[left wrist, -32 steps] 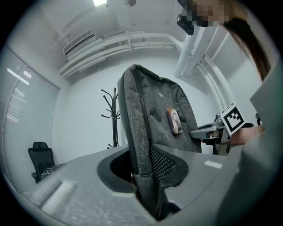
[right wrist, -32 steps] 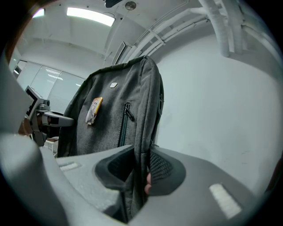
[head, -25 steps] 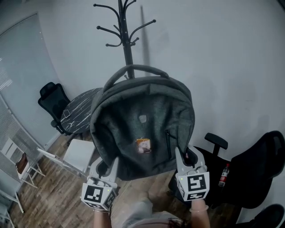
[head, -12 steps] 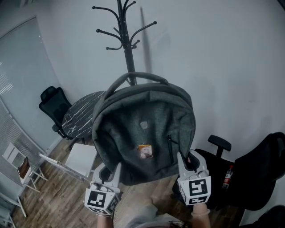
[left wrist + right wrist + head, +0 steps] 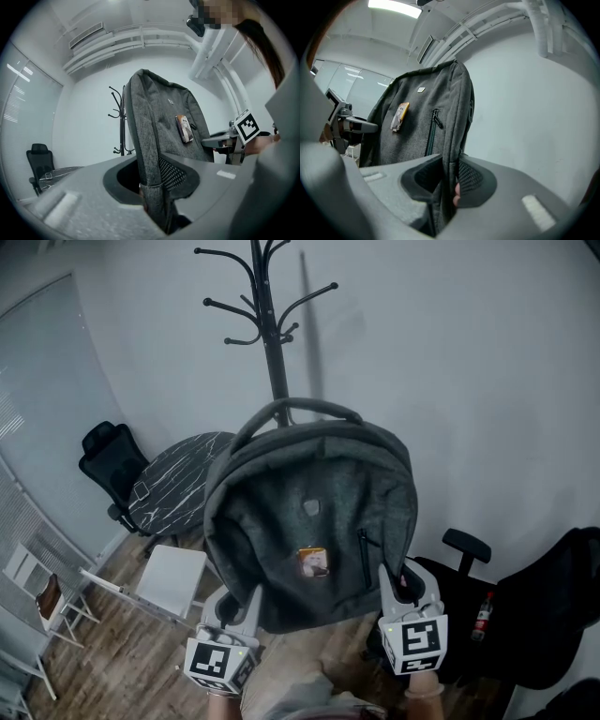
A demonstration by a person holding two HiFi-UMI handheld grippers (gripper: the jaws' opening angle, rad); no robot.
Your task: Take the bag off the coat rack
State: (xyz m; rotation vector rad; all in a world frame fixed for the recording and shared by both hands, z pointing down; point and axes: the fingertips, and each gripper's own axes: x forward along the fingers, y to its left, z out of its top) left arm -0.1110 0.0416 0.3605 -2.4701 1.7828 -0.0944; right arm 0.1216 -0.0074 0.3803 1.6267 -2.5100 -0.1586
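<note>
A grey backpack [image 5: 309, 512] hangs upright in the air in front of the black coat rack [image 5: 270, 324], and its top handle [image 5: 298, 409] is clear of the hooks. My left gripper [image 5: 242, 604] is shut on the bag's lower left corner. My right gripper [image 5: 398, 582] is shut on the lower right corner. In the left gripper view the fabric edge of the backpack [image 5: 159, 122] is pinched between the jaws of my left gripper [image 5: 154, 190], with the rack [image 5: 121, 117] behind. In the right gripper view the right gripper [image 5: 450, 187] clamps the side seam of the backpack [image 5: 426, 117].
A round dark marble table [image 5: 173, 486] and a black office chair [image 5: 106, 460] stand at the left by a glass partition. A white stool [image 5: 173, 577] is below them. Black chairs [image 5: 544, 606] and a red bottle [image 5: 485, 613] sit at the right, by the wall.
The bag and both grippers have sunk a little lower and slightly to the right in the head view, away from the rack's hooks. Both grips are unchanged.
</note>
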